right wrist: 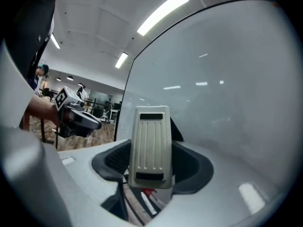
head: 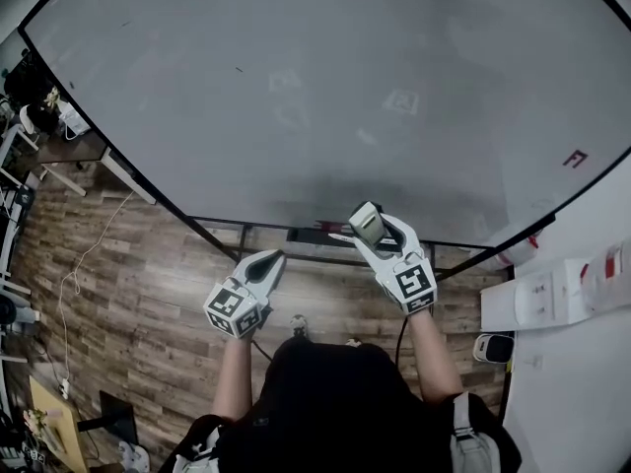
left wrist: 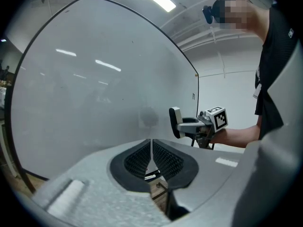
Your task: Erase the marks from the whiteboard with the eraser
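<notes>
Right gripper [head: 367, 223] is clamped on the pale ribbed plastic eraser [right wrist: 151, 143], long axis running out along the jaws, near the lower edge of the large grey-white whiteboard [head: 325, 87]. A small red mark [head: 575, 158] lies up and right of it. Left gripper [left wrist: 151, 156] is closed, empty and farther off.

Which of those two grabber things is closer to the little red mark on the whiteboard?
Right. The right gripper, holding the eraser, is below and left of the red mark; the left gripper lies farther left.
</notes>
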{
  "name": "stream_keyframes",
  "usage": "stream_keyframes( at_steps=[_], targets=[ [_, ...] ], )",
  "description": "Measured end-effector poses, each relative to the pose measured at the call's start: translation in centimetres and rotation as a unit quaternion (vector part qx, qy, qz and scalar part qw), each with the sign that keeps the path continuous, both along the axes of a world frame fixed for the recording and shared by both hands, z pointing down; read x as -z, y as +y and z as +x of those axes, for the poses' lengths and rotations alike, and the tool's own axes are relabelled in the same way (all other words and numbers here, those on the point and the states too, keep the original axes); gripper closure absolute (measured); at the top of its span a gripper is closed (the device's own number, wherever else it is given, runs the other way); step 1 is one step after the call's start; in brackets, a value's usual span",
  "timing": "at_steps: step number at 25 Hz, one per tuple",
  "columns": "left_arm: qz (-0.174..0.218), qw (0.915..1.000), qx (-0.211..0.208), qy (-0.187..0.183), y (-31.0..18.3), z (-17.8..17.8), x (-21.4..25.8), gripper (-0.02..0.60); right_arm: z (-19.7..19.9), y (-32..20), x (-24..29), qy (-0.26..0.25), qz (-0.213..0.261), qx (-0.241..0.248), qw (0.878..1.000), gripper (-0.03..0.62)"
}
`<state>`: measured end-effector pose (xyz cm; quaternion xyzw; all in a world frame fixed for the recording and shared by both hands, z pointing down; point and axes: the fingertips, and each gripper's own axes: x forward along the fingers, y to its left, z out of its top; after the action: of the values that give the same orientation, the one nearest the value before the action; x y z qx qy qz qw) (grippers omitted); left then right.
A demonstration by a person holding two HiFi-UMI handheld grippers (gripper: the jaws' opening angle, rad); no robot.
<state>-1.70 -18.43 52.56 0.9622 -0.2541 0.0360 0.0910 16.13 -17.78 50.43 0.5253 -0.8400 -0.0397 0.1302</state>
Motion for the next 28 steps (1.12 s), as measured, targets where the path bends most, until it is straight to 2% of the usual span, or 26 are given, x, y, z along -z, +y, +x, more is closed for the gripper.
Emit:
stream_keyframes(
  at_steps=[5, 10, 17, 28],
  targets=[
    [-0.002, 1.0, 0.003, 0.0, 1.7, 1.2, -0.5, 0.557, 0.1, 3.6, -3.2, -0.062, -0.042, 0.05, 0.996, 0.336],
    [-0.015, 0.9999, 0.006, 0.002, 3.1, 2.6, -0.8, 0.557, 0.3, 6.3, -4.4, -0.088, -0.049, 0.077, 0.992, 0.336],
    [-0.011, 0.9999, 0.001, 0.005, 4.3, 4.5, -1.0, 0.557, 1.4, 8.6, -5.6, -0.092, -0.06, 0.088, 0.99, 0.336],
    [-0.01, 0.9999, 0.009, 0.006, 4.2, 5.0, -0.9, 0.557, 1.9, 8.8, -6.2, -0.095, -0.066, 0.101, 0.988, 0.336]
  ],
)
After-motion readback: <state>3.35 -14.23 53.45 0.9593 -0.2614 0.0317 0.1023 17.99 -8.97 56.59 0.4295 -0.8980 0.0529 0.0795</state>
